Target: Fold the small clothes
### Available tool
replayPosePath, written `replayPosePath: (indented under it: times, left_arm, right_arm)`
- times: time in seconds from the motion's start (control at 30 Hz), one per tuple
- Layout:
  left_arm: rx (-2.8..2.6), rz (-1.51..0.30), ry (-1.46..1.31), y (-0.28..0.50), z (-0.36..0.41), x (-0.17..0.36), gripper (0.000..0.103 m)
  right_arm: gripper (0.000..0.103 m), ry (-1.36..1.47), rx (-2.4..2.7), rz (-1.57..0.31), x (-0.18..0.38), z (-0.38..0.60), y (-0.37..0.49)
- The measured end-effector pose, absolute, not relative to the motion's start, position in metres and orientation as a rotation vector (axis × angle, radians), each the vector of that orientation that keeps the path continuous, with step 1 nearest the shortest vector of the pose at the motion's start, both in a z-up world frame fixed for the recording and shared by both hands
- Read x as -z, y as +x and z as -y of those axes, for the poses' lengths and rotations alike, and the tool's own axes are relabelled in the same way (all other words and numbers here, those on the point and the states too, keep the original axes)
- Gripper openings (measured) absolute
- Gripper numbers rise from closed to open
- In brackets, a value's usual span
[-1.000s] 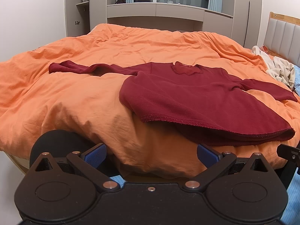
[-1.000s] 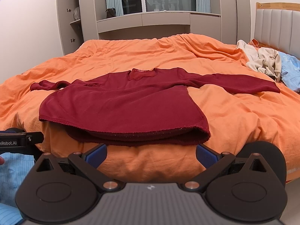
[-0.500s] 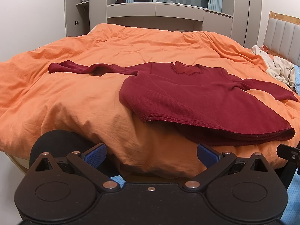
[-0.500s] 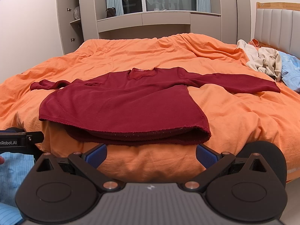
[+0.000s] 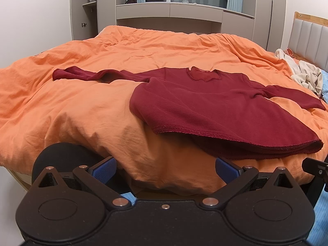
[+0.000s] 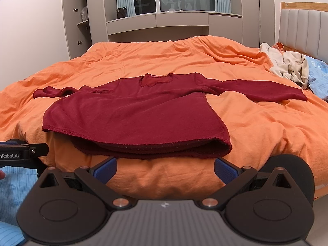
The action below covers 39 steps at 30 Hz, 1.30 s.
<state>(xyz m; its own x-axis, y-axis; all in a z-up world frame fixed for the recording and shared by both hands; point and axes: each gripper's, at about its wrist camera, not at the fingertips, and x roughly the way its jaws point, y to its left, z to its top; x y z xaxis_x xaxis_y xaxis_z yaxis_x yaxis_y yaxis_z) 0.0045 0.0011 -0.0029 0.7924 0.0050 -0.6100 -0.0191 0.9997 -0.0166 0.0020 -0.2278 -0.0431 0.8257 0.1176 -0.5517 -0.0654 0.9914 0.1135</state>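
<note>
1. The left gripper (image 5: 165, 167) is held at the near edge of the bed, its two blue-padded fingers (image 5: 104, 168) spread wide with nothing between them.
2. The right gripper (image 6: 165, 167) is held in the same attitude — blue-padded fingers (image 6: 225, 170) spread wide, nothing grasped.
3. The dark red long-sleeved knit sweater (image 6: 139, 114) is laid flat on the rumpled orange duvet (image 6: 256, 123), neckline towards the far side and hem nearest the grippers.
4. Both sleeves are stretched outward, one to each side, as seen in the left wrist view of the sweater (image 5: 205, 110).
5. The hem overhangs the rounded near edge of the duvet (image 5: 82, 112), just beyond the fingertips; no contact with either gripper is seen.
6. A crumpled cream garment (image 6: 289, 65) is located at the far right of the bed, beside a light blue cloth (image 6: 317, 71) — well apart from the sweater.
7. A grey padded headboard with wooden trim (image 6: 303, 26) is seen at the right, and grey built-in cabinets (image 6: 174, 23) under a window stand behind the bed.
</note>
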Motion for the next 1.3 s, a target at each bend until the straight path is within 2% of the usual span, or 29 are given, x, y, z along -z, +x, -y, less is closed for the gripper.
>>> replayPosePath:
  times: [0.8, 1.3]
  left_arm:
    - [-0.010, -0.686, -0.008, 0.013, 0.000, 0.004, 0.103]
    - [0.007, -0.658, -0.007, 0.055, 0.009, -0.037, 0.103]
  right_arm:
    - [0.103, 0.106, -0.105, -0.613, 0.046, 0.228, 0.008]
    - [0.103, 0.155, -0.129, -0.551, 0.017, 0.249, 0.033]
